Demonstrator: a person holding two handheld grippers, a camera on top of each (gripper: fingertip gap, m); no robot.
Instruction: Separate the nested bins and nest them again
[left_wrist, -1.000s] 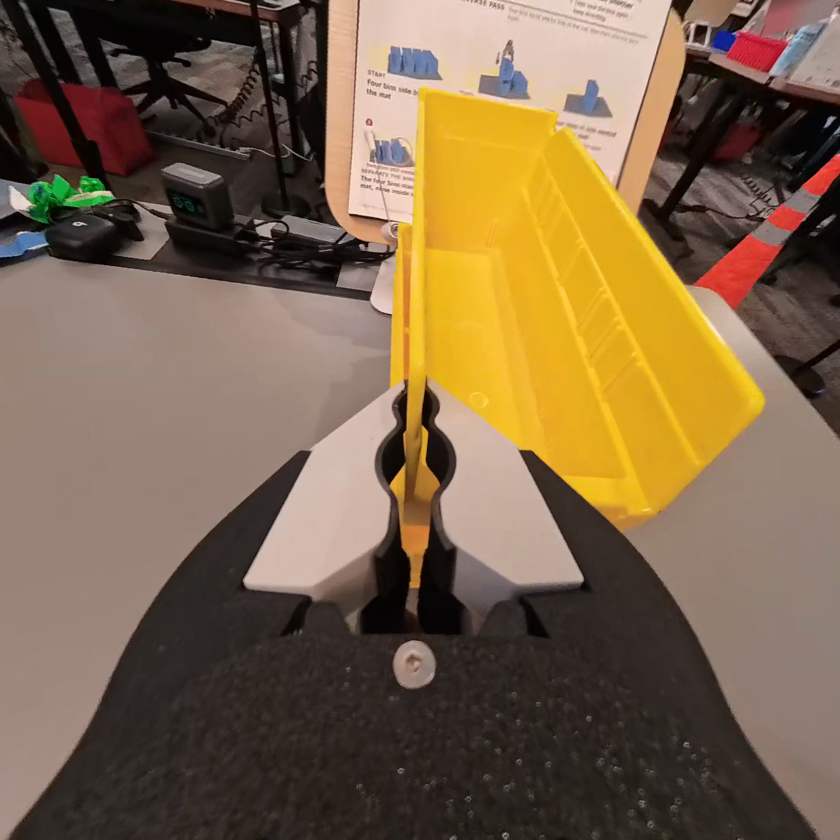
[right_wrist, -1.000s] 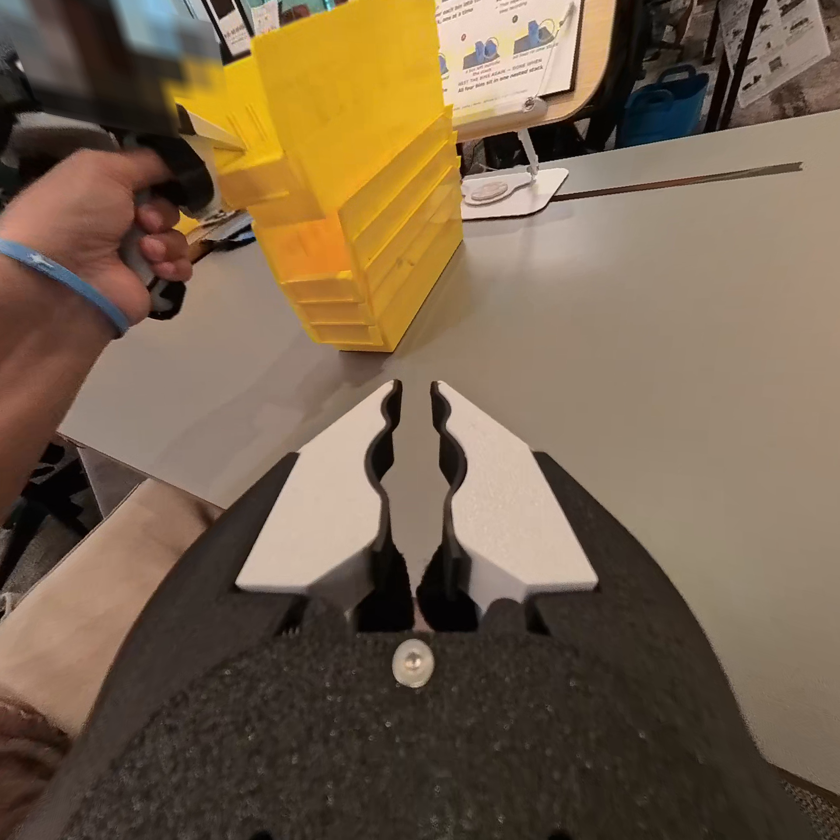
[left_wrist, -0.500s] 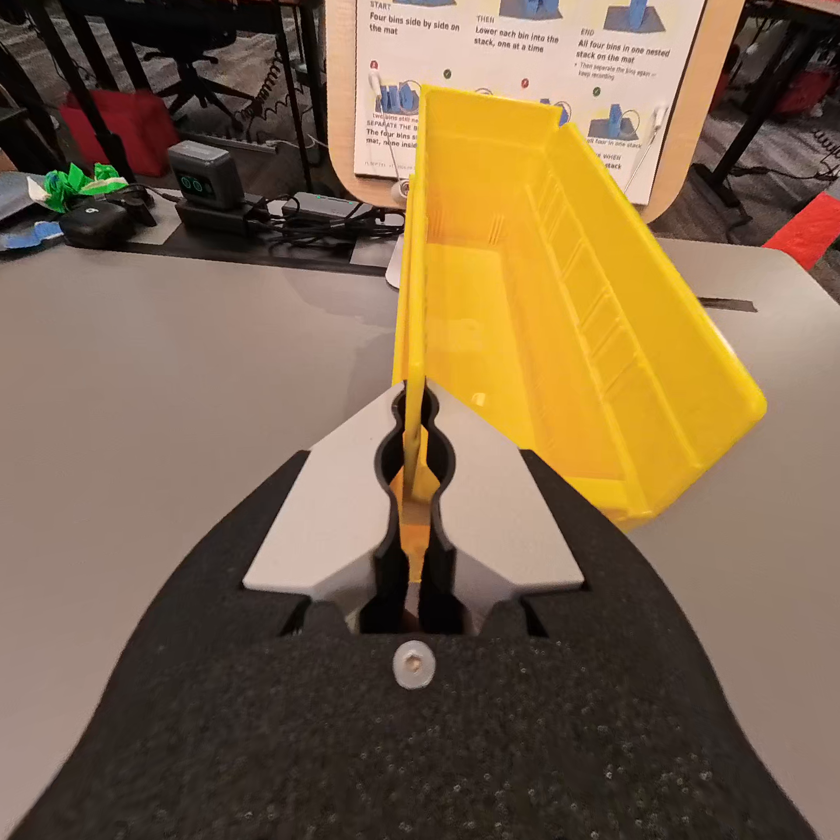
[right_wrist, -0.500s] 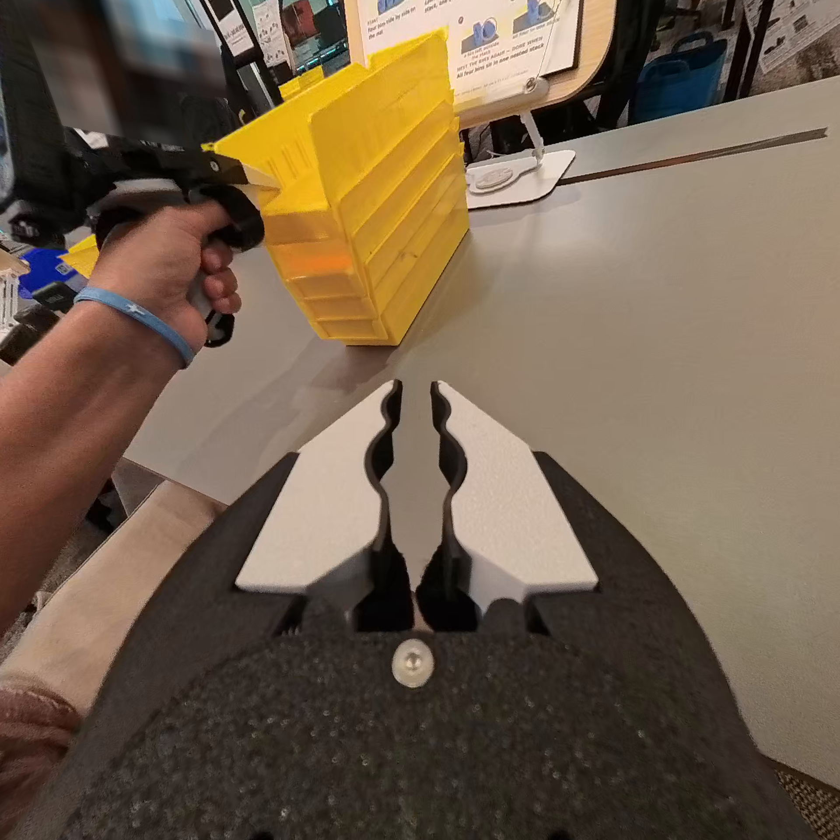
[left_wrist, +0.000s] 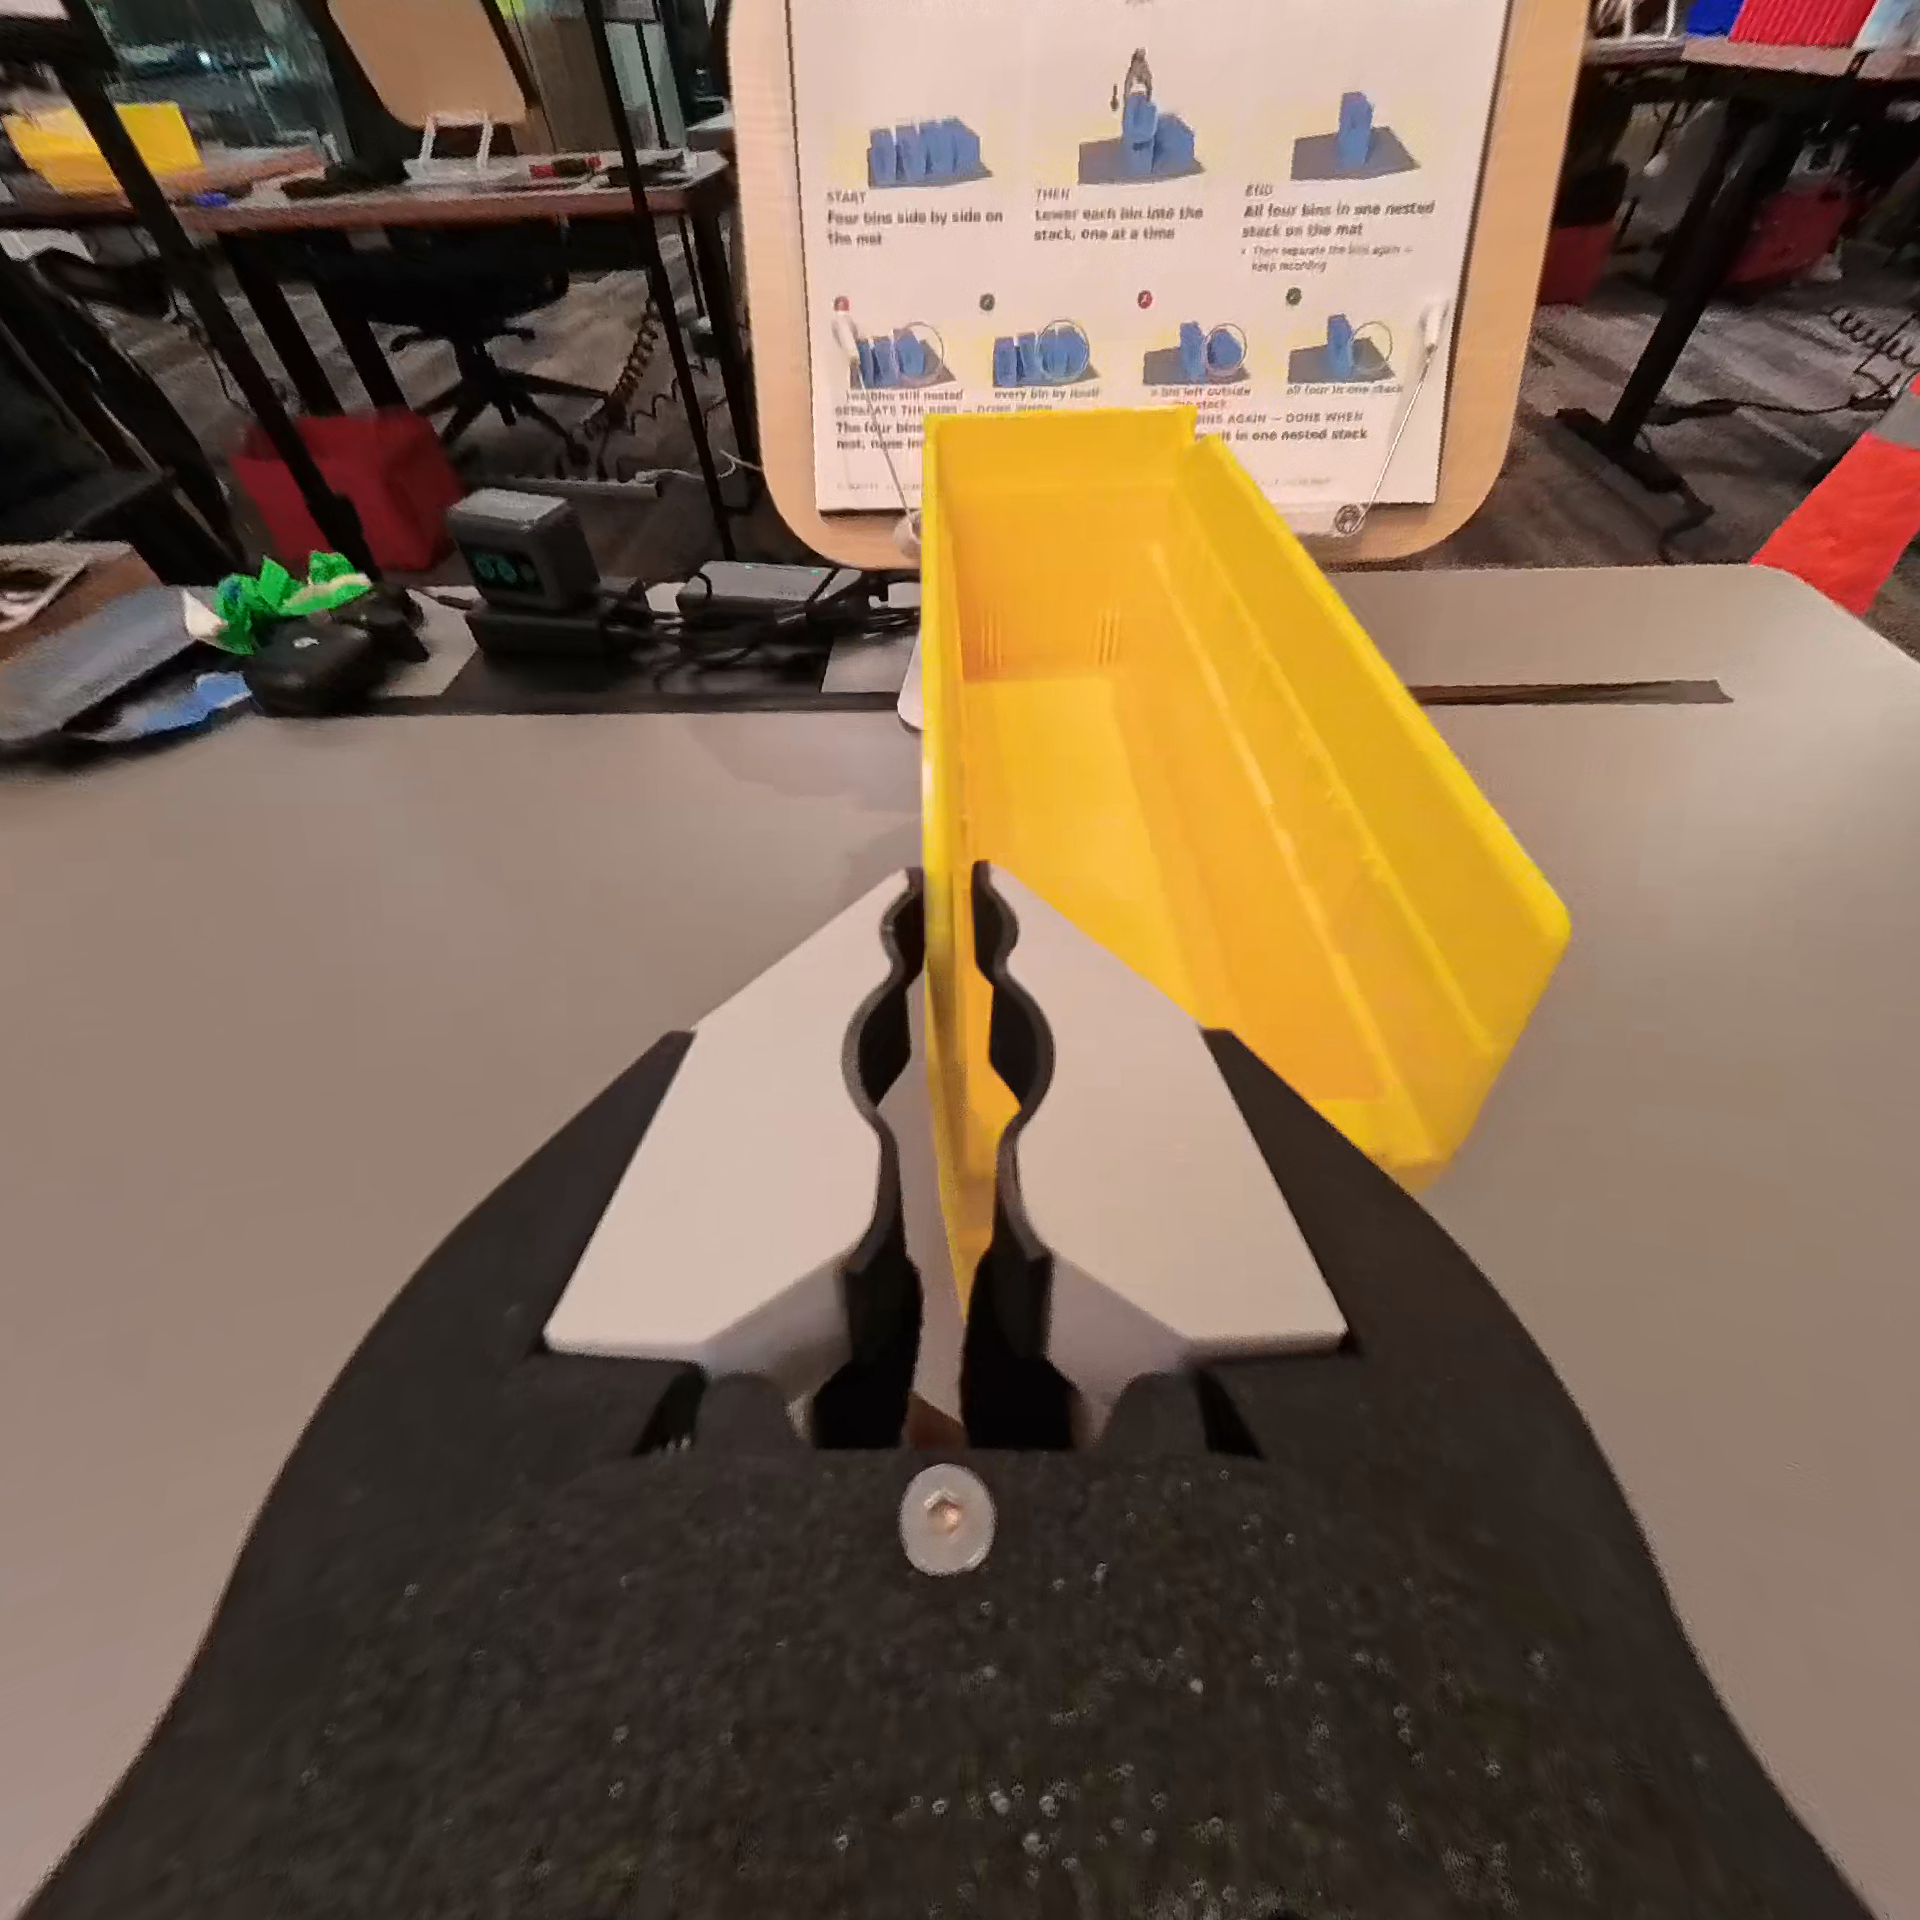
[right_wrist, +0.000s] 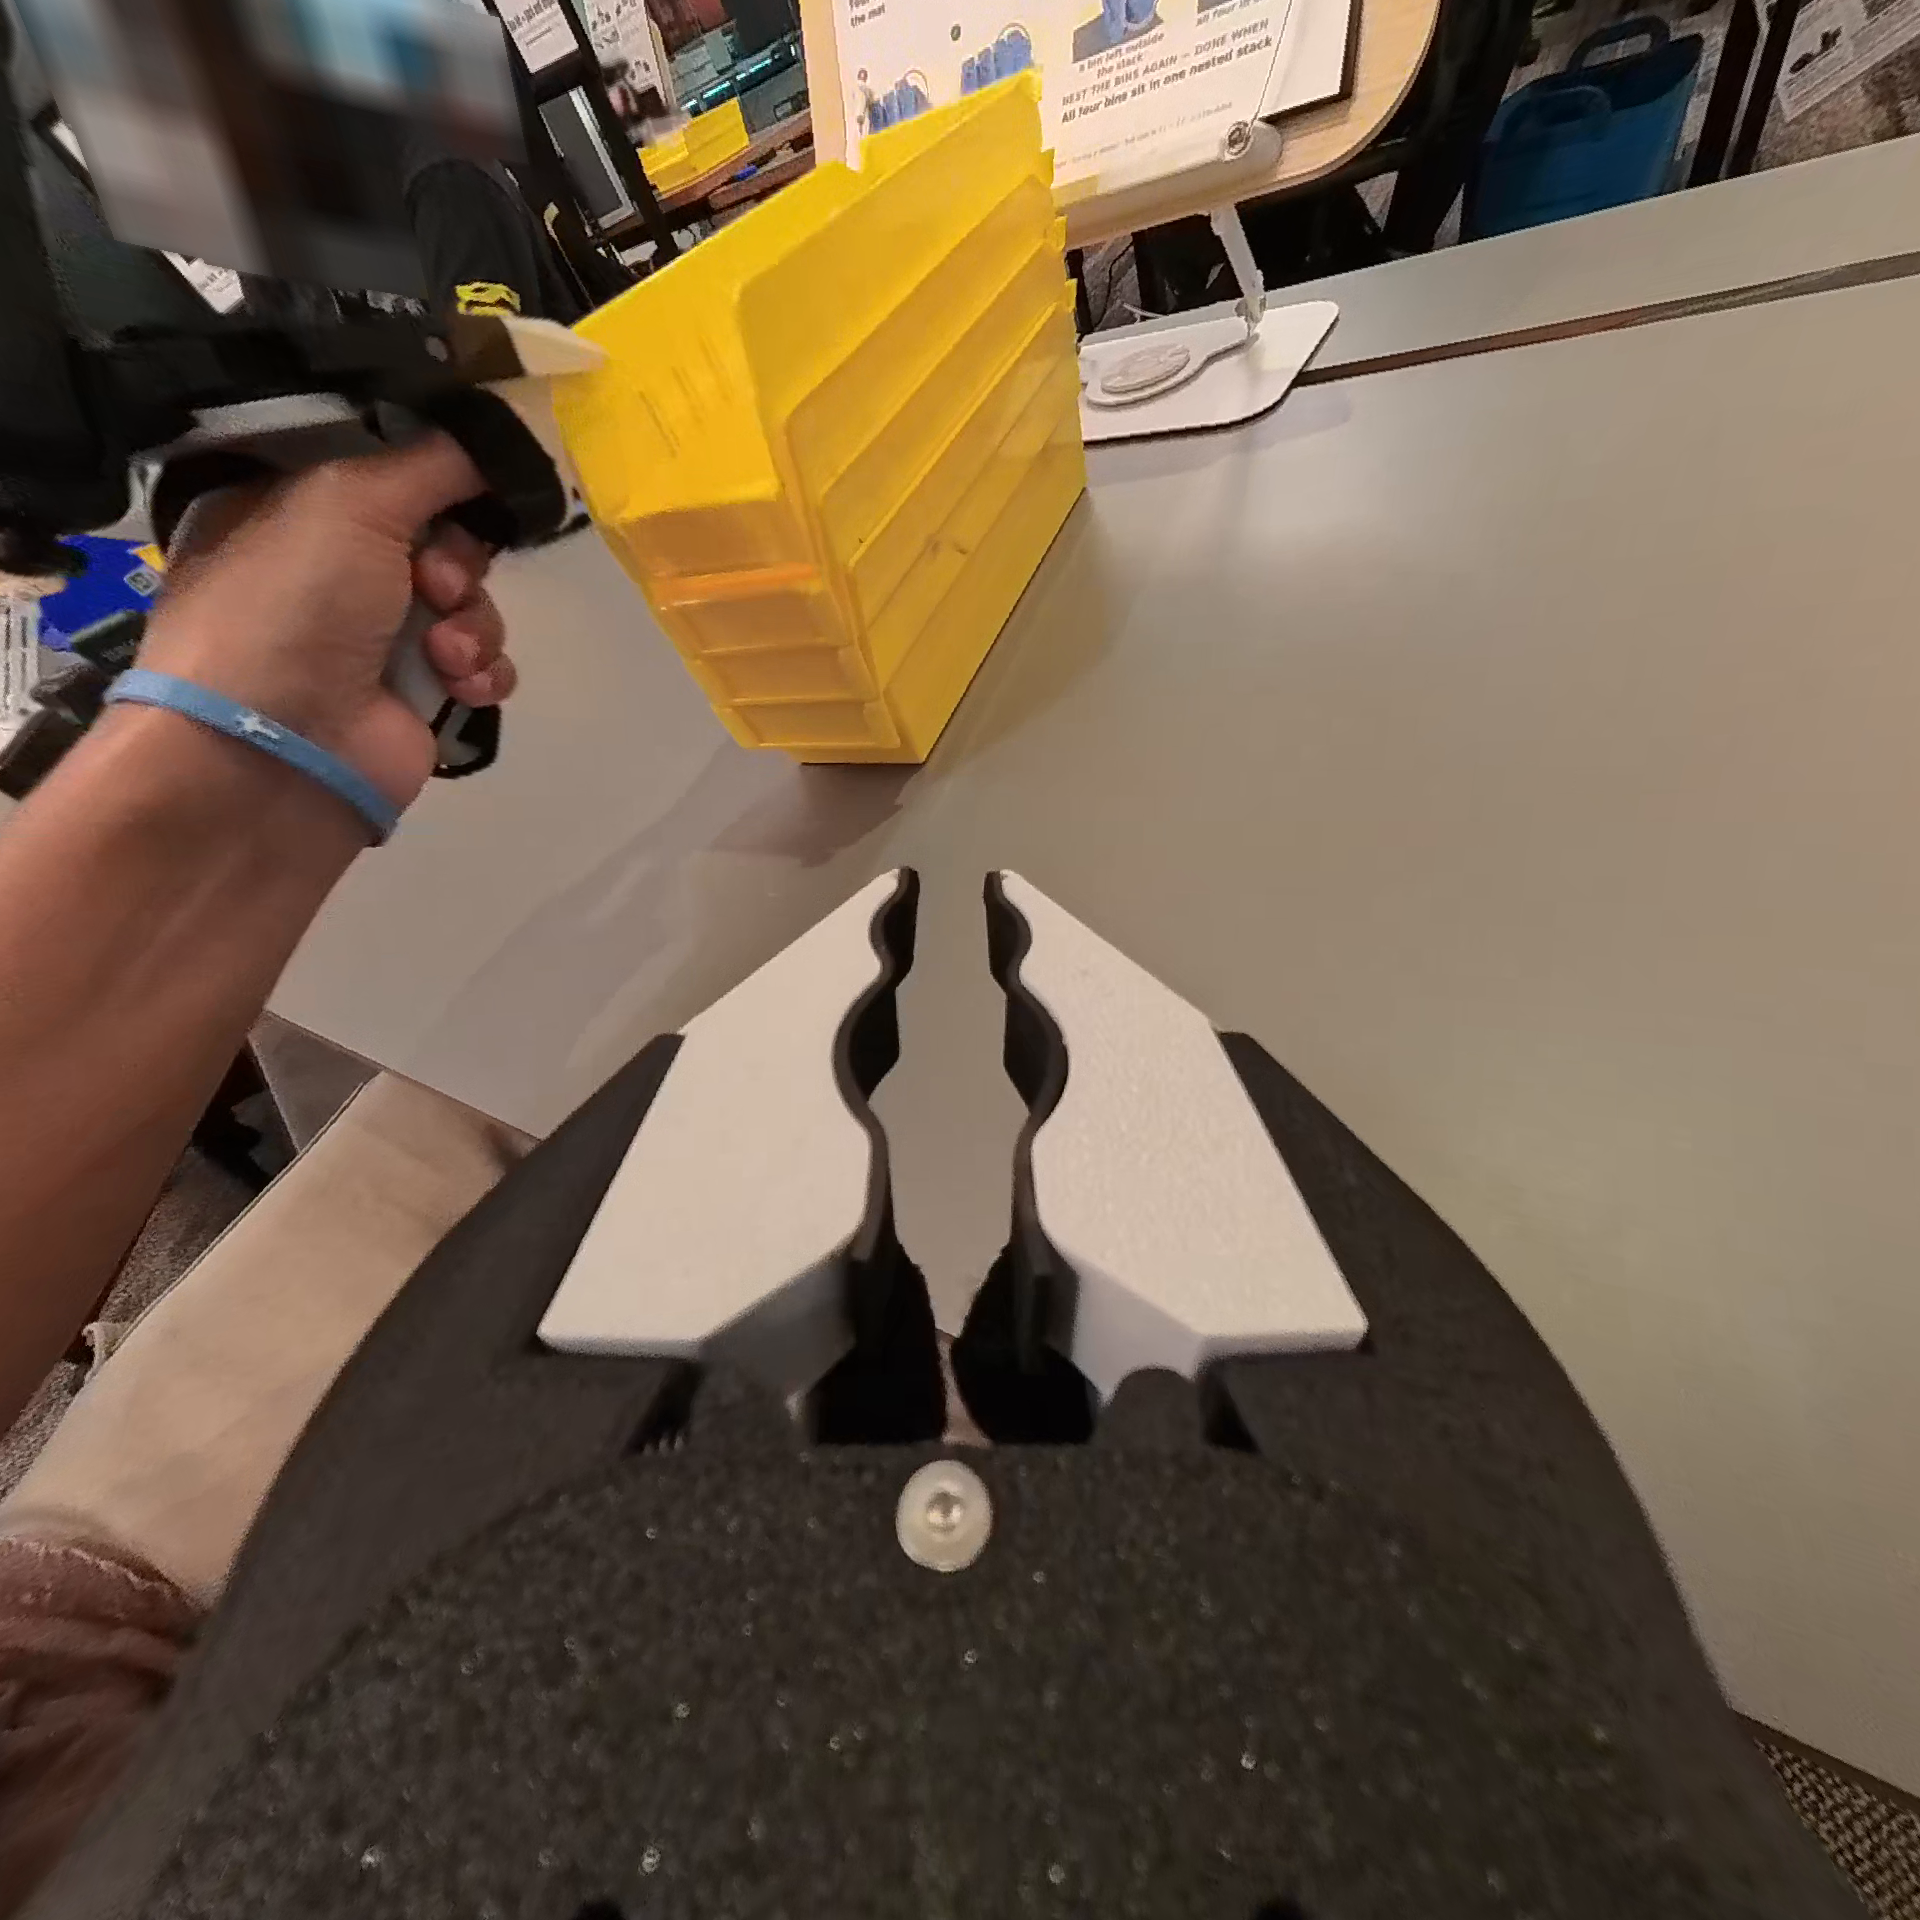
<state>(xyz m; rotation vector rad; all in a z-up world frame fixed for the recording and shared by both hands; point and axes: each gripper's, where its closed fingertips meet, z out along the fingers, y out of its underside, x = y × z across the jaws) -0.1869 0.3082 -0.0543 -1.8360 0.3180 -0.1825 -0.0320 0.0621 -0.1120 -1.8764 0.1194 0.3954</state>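
Dropping since a second ago, the top bin (left_wrist: 1195, 790) is sinking back toward the nested stack (right_wrist: 883, 582) on the grey table (right_wrist: 1455, 727); in the right wrist view it was held high and tilted above the others then, and now it is sitting nearly seated in them. Its long axis is running away from the left gripper (left_wrist: 948, 1081) toward 12 o'clock, with the open cavity lying off to 1 o'clock of the jaws. Those jaws are pinching the bin's near left wall edge-on, the thin yellow wall standing between the wavy pads. In the right wrist view the stack is sitting at 11 o'clock, well apart from the right gripper (right_wrist: 951, 1091), whose jaws are standing slightly spread with nothing between them, only bare table showing through the gap. So the left gripper is the nearer one by far, already on the bin. I judge the coming move is hanging on that wall grip: letting go or lifting straight along the stack's height, so the bin is not wedging. Beyond the stack, an instruction board (left_wrist: 1143, 260) is standing at 12 o'clock.
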